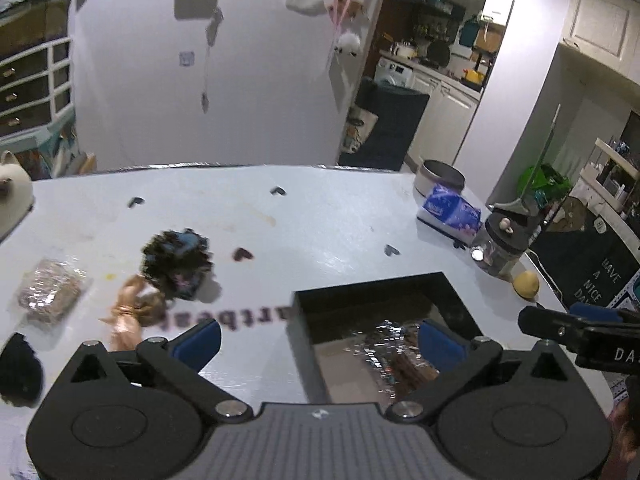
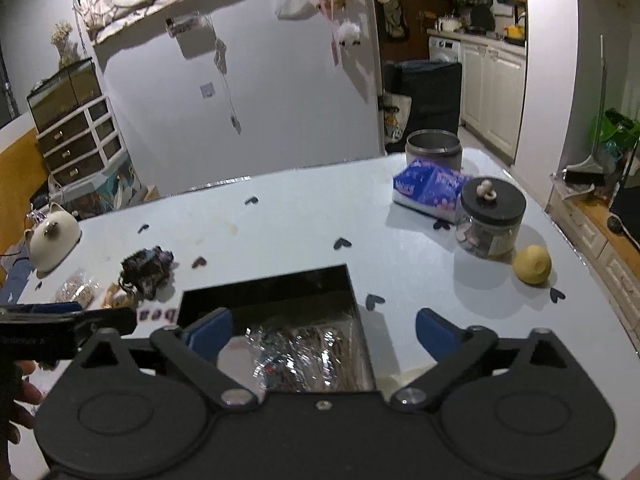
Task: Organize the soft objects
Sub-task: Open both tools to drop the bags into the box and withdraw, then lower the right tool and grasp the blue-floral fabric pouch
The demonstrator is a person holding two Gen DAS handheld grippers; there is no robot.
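Note:
A black open box [image 1: 374, 294] [image 2: 264, 292] sits on the white table with a shiny wrapped packet [image 1: 394, 350] [image 2: 296, 354] inside. Left of it lie a dark fluffy scrunchie [image 1: 176, 264] [image 2: 146, 268], a tan fabric piece [image 1: 134, 312] [image 2: 116, 298], a clear-wrapped brownish packet [image 1: 50, 290] [image 2: 76, 292] and a black soft item [image 1: 20, 368]. My left gripper [image 1: 320, 340] is open and empty, over the box's left wall. My right gripper [image 2: 324, 332] is open and empty above the box. The right gripper also shows at the right edge of the left wrist view [image 1: 580, 328].
At the table's right stand a blue tissue pack [image 1: 450, 212] [image 2: 430, 188], a glass jar with a black lid [image 1: 500, 244] [image 2: 490, 220], a metal tin [image 1: 440, 178] [image 2: 434, 148] and a yellow fruit [image 1: 526, 284] [image 2: 532, 264]. A white cat-shaped figure [image 2: 52, 236] sits at the far left.

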